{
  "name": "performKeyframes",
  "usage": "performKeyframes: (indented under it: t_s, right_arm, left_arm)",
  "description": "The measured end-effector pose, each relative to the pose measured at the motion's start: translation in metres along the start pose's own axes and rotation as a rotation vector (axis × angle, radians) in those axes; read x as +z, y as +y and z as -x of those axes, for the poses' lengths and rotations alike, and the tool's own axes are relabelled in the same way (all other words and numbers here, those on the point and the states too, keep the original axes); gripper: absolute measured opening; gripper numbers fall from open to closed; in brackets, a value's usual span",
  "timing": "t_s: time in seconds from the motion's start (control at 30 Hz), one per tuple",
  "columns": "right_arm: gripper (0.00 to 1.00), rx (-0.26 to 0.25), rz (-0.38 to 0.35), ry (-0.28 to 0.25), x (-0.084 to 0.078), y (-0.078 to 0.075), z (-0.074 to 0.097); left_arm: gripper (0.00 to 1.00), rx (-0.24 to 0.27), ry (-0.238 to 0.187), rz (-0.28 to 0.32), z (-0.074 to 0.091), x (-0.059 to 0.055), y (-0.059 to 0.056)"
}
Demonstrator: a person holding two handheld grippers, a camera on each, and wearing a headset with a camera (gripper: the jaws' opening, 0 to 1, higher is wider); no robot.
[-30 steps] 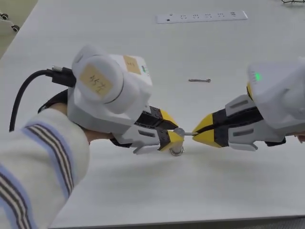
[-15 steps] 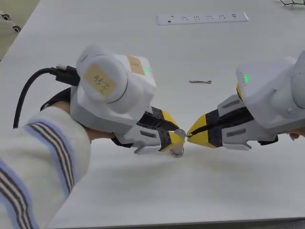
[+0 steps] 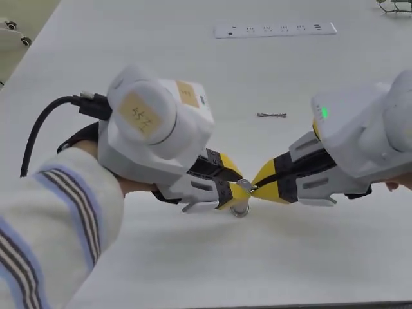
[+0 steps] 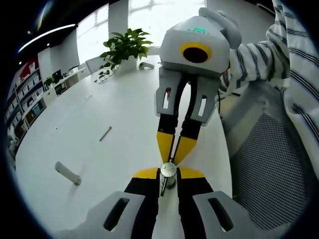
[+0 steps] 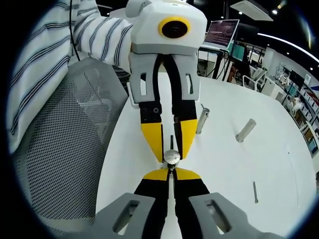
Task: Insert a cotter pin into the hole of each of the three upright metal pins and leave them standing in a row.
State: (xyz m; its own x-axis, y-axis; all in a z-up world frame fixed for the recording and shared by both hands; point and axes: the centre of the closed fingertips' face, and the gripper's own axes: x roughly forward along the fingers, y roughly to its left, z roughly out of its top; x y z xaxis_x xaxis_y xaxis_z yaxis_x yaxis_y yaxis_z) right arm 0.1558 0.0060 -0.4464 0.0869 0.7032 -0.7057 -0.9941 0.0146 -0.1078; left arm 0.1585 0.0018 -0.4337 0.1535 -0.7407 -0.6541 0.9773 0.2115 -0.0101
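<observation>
centre frame: my left gripper (image 3: 239,186) pinches the upright metal pin (image 4: 168,174); my right gripper (image 3: 256,187) is pressed onto a cotter pin (image 5: 171,171), mostly hidden between jaws; hole unreadable.

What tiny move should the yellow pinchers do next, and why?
Probably ease the right gripper a touch closer to the metal pin, sliding the cotter pin in. The left gripper clamps that pin upright, and the cotter pin's tip meets it.

Two grippers (image 3: 233,187) (image 3: 261,184), three metal pins (image 5: 172,157) (image 5: 202,119) (image 5: 245,130), one loose cotter pin (image 3: 271,115) and one power strip (image 3: 275,29).
</observation>
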Motion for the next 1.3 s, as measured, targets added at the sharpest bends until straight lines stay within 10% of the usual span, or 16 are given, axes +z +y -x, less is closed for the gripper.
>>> performKeyframes:
  t_s: [0.67,1.3]
  right_arm:
    - [0.13,-0.029,-0.042,-0.018,-0.001,-0.001,-0.001]
    - [0.26,-0.062,-0.242,-0.193,0.006,0.002,-0.008]
  left_arm:
    - [0.11,0.029,-0.009,-0.074,0.001,0.001,0.001]
    - [0.57,0.048,-0.159,0.115,0.030,-0.012,-0.018]
